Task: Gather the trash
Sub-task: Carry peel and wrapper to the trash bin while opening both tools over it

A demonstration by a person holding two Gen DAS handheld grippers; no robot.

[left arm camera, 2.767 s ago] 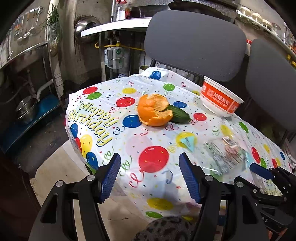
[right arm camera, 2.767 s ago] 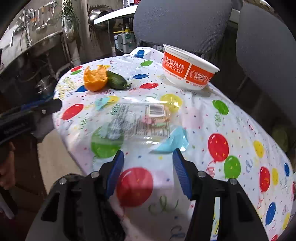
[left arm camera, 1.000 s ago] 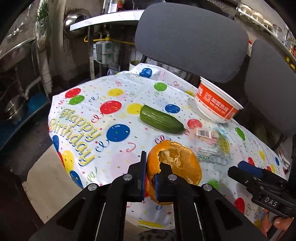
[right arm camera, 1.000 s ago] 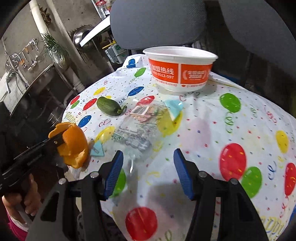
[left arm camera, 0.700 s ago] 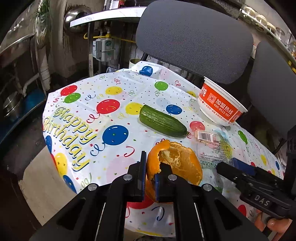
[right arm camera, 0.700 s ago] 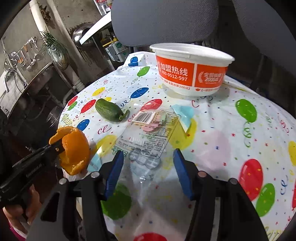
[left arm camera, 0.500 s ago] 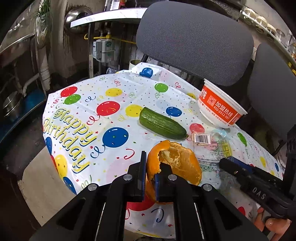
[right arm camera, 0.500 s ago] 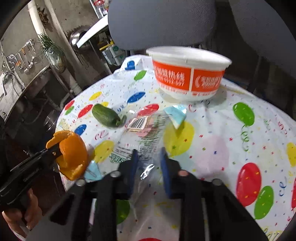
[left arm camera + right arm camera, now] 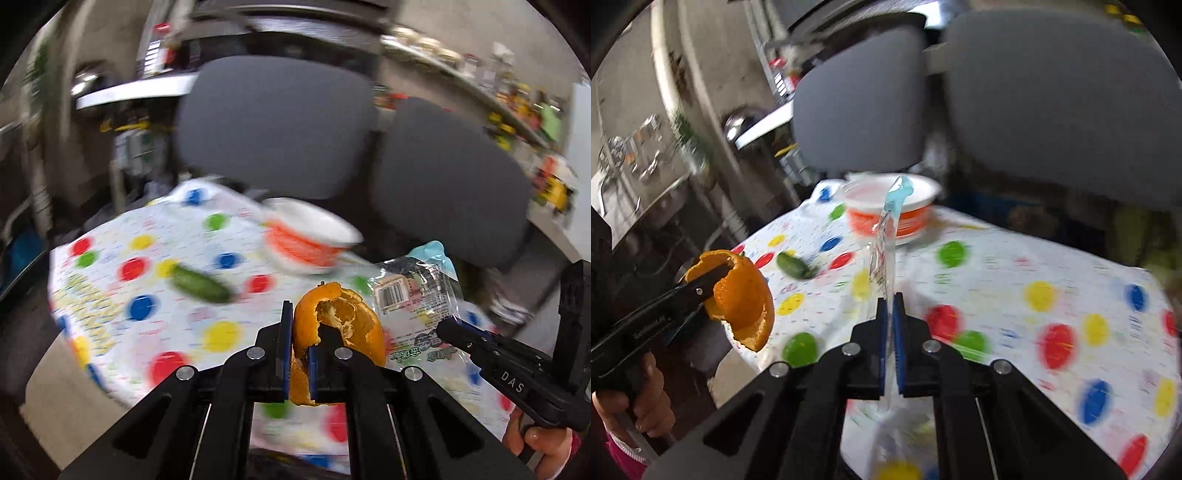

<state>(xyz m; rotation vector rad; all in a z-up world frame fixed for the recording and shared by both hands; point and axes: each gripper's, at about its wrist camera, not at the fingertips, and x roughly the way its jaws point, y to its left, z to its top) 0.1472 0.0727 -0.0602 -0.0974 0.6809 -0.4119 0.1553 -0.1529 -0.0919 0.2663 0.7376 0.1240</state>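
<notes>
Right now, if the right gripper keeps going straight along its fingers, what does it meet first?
Probably the orange-and-white bowl. The right gripper, shut on the clear wrapper, points toward it over the tablecloth. Depth is unclear, so it could meet the cloth short of the bowl.

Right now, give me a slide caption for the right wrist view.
Right gripper pinches a clear plastic wrapper above the balloon tablecloth while the left gripper holds orange peel.

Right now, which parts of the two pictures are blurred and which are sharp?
Left wrist view: orange peel and wrapper sharp; tablecloth, cucumber and bowl smeared. Right wrist view: right gripper sharp; chairs and tablecloth blurred.
</notes>
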